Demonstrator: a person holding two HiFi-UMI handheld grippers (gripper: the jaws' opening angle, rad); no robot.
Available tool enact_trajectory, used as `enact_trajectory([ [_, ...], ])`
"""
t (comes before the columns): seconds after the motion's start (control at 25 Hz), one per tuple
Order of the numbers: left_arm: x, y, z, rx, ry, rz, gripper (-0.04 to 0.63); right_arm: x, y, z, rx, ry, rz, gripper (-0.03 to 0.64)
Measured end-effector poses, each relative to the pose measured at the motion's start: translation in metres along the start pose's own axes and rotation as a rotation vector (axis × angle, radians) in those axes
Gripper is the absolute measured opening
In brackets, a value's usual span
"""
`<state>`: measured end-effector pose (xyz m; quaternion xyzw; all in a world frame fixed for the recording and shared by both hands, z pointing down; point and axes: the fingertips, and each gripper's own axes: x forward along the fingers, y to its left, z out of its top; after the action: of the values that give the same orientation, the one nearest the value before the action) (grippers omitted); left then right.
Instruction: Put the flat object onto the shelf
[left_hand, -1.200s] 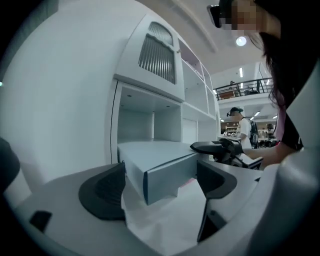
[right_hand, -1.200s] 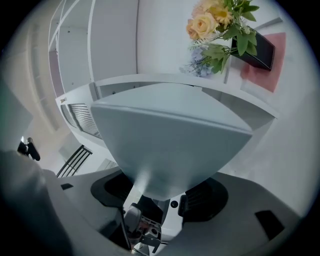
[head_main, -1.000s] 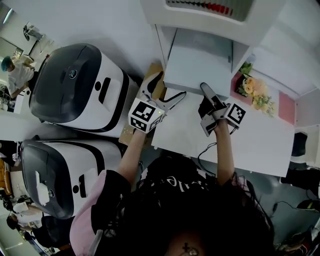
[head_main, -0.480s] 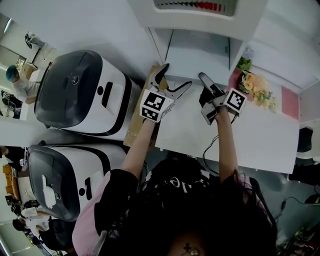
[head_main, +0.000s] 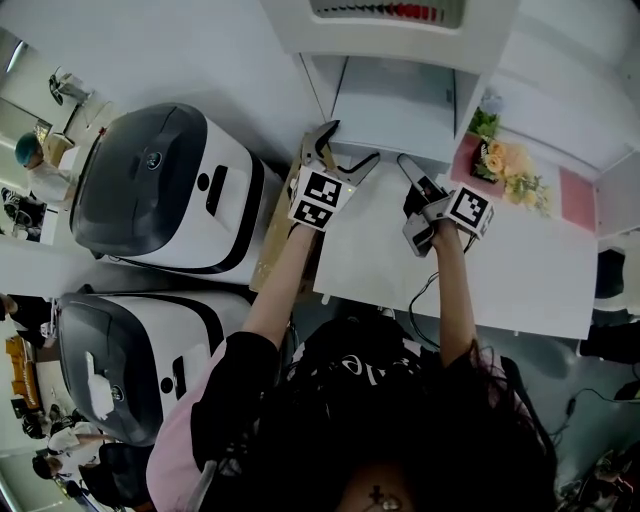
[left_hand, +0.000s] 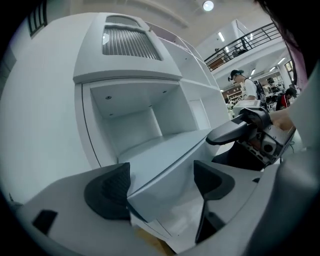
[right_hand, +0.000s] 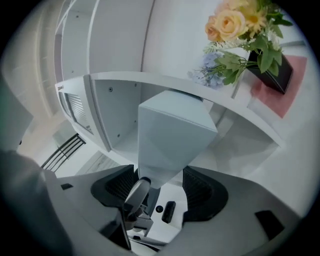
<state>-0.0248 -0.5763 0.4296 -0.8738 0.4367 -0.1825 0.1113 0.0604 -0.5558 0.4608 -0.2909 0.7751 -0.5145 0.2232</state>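
Note:
The flat white box (head_main: 395, 100) lies in the lower bay of the white shelf unit (head_main: 318, 75), its front edge sticking out a little. My right gripper (head_main: 408, 165) is shut on that front edge; in the right gripper view the box (right_hand: 172, 135) runs down between the pads of the right gripper (right_hand: 160, 192). My left gripper (head_main: 350, 142) stands at the box's front left corner. Its jaws are closing, with the corner of the box (left_hand: 165, 170) between the pads of the left gripper (left_hand: 160, 182); I see no pad pressing on it.
Two large white and grey appliances (head_main: 160, 185) (head_main: 120, 350) stand to the left of the white table (head_main: 520, 290). A cardboard sheet (head_main: 275, 235) lies between them and the table. A flower pot (head_main: 505, 165) on a pink mat (head_main: 575, 200) stands to the right of the shelf bay.
The box has gone further into the shelf bay with the right gripper behind it. My left gripper has moved forward to the box's front left corner.

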Motion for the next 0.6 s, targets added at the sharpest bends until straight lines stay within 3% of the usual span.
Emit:
enact_trajectory([
  [0.12,-0.002,-0.003,0.001,-0.015,-0.003,-0.027,0.408,-0.015,0.009,-0.009,-0.057,0.008,-0.010,0.302],
  [0.32,-0.030,-0.002,0.019,-0.234,-0.122,-0.046,0.408,-0.039,0.035,-0.025,-0.169,0.017,-0.027,0.302],
  [0.6,-0.093,-0.066,-0.009,-0.331,-0.068,-0.211,0.408,-0.075,0.058,-0.070,-0.341,0.024,-0.097,0.302],
])
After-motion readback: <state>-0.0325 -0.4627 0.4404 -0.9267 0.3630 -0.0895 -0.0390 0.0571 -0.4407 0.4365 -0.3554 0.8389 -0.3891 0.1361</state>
